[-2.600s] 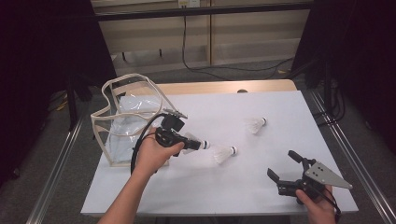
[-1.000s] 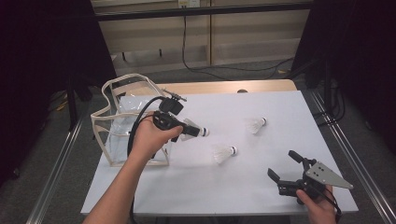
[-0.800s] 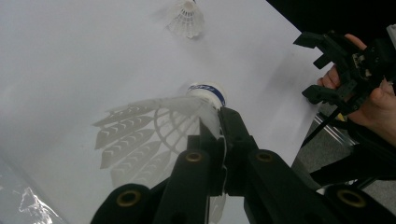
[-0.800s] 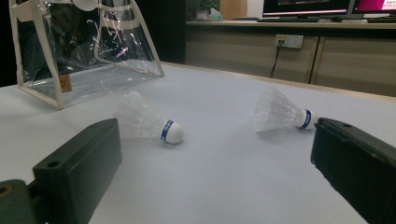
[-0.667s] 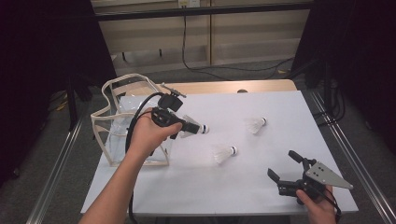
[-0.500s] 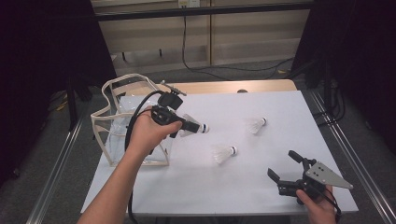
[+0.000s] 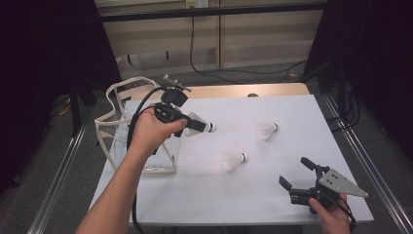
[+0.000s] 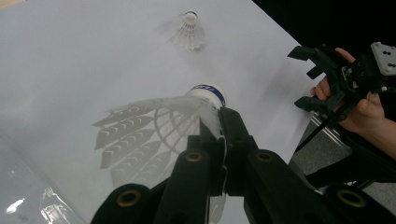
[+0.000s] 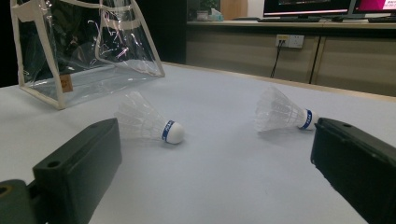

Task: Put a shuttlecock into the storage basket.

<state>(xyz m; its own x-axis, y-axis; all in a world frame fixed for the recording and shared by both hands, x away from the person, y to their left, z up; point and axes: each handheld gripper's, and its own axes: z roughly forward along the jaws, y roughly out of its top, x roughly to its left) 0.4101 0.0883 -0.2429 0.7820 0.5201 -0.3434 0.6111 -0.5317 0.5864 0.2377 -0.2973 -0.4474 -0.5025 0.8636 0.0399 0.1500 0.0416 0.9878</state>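
My left gripper (image 7: 198, 126) is shut on a white shuttlecock (image 7: 206, 126), clamping its feather skirt (image 8: 149, 133) and holding it above the table beside the clear bag (image 7: 122, 134). The blue-banded cork (image 8: 208, 92) sticks out past the jaw tips of that gripper (image 8: 218, 127). Two more shuttlecocks lie on the white table: one in the middle (image 7: 233, 160) (image 9: 149, 123) and one farther right (image 7: 266, 130) (image 9: 282, 114). At the front right my right gripper (image 7: 293, 171) (image 9: 215, 154) stands open, nothing between its jaws, pointing toward those two.
The clear bag with cream trim (image 9: 70, 46) stands open at the table's left edge. The white table top (image 7: 272, 107) ends at a wooden strip at the back. The right hand and its gripper (image 8: 301, 77) show far off in the left gripper view.
The left gripper has risen with the shuttlecock and drifted left, toward the bag. The right gripper and the two lying shuttlecocks have stayed put.
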